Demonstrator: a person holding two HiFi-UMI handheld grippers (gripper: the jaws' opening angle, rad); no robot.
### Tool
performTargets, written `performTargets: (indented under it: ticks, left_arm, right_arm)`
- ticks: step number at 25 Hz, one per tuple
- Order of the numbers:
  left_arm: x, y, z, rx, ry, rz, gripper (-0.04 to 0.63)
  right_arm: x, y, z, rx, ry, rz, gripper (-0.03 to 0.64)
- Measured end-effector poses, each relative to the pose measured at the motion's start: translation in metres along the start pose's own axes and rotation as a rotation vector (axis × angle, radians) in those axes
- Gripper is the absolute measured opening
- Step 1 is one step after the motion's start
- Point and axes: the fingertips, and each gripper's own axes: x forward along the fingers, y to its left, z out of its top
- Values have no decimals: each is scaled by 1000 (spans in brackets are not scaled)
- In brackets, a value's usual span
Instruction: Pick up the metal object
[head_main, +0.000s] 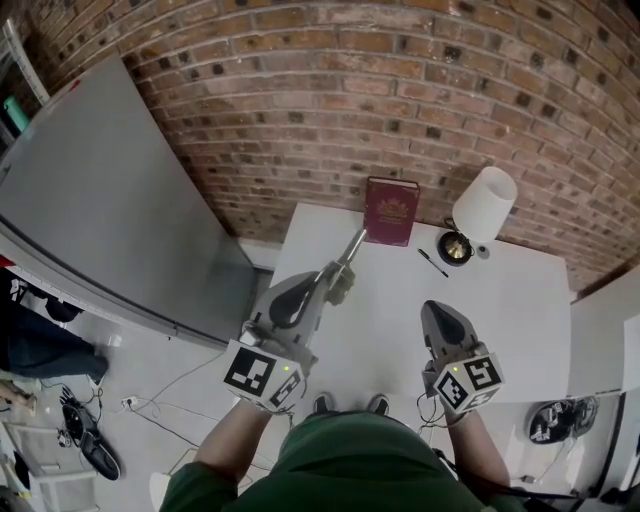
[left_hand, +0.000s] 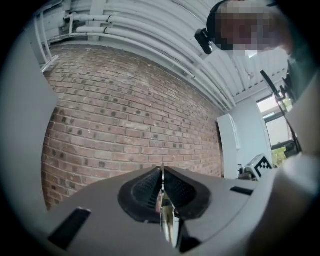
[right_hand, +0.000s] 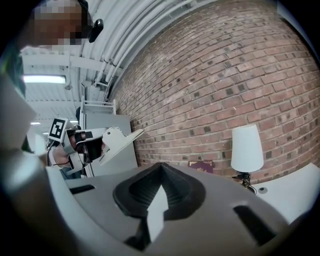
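Observation:
The metal object (head_main: 347, 260) is a large silvery spring clip. My left gripper (head_main: 326, 284) is shut on it and holds it in the air above the left part of the white table (head_main: 520, 300), its tip pointing at the brick wall. In the left gripper view the clip (left_hand: 165, 215) shows edge-on as a thin shiny strip pinched between the dark pads (left_hand: 142, 190). The right gripper view shows the clip (right_hand: 112, 142) from the side, at the left. My right gripper (head_main: 434, 308) hovers over the table's right half, shut (right_hand: 160, 169) and holding nothing.
A maroon book (head_main: 391, 210) leans on the brick wall at the table's back. A white-shaded lamp (head_main: 485, 203) stands to its right, a black pen (head_main: 432, 262) in front of it. A grey panel (head_main: 100, 210) runs along the left. Shoes and cables (head_main: 90, 440) lie on the floor.

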Motion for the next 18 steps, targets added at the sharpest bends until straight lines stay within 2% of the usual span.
performTargets:
  ticks: [4, 8, 13, 18]
  left_arm:
    - [-5, -1, 15, -45, -46, -15, 17]
    - [-8, 5, 19, -178, -57, -38, 17]
    - [-11, 14, 16, -301, -76, -50, 17]
    - [-16, 23, 0, -333, -47, -17, 17]
  right_arm:
    - [-1, 0, 7, 3, -11, 6, 2]
    - [-1, -6, 7, 5, -5, -12, 2]
    - [-1, -11, 2, 11, 7, -17, 2]
    - [-4, -19, 4, 7, -2, -28, 2]
